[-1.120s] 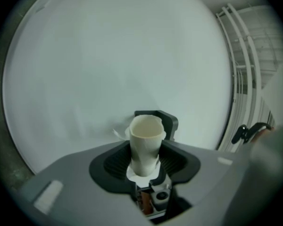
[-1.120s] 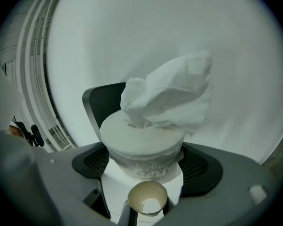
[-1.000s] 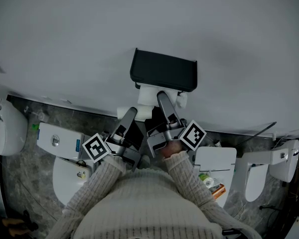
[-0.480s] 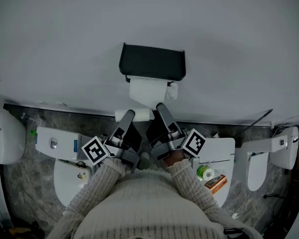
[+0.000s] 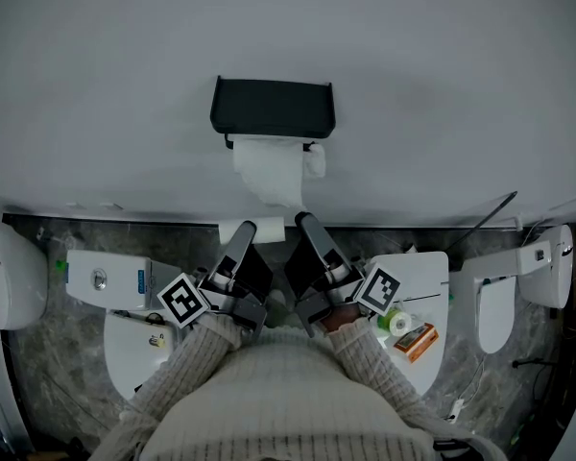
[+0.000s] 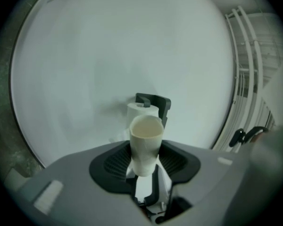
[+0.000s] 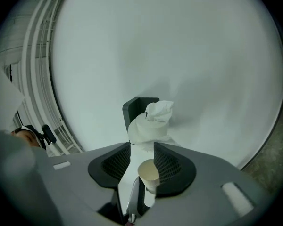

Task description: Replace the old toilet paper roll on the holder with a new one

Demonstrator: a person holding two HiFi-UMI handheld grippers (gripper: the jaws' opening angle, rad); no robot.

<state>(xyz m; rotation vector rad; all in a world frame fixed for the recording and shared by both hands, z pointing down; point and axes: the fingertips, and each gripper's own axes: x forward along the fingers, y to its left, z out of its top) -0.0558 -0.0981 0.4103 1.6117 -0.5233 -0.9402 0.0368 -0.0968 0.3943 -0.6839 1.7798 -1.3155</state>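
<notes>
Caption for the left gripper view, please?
Left gripper holds an empty cardboard tube, facing the wall holder with its roll.

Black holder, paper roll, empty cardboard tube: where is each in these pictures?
black holder [image 5: 273, 109]: head view, middle of its top cover.
paper roll [image 5: 267, 169]: head view, its rounded front.
cardboard tube [image 6: 145, 152]: left gripper view, its side wall.

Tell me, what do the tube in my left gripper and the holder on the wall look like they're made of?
The tube: likely cardboard, matte beige, thin wall around a hollow end. The holder: black, smooth and matte, probably plastic or painted metal; the look leaves it open.
</notes>
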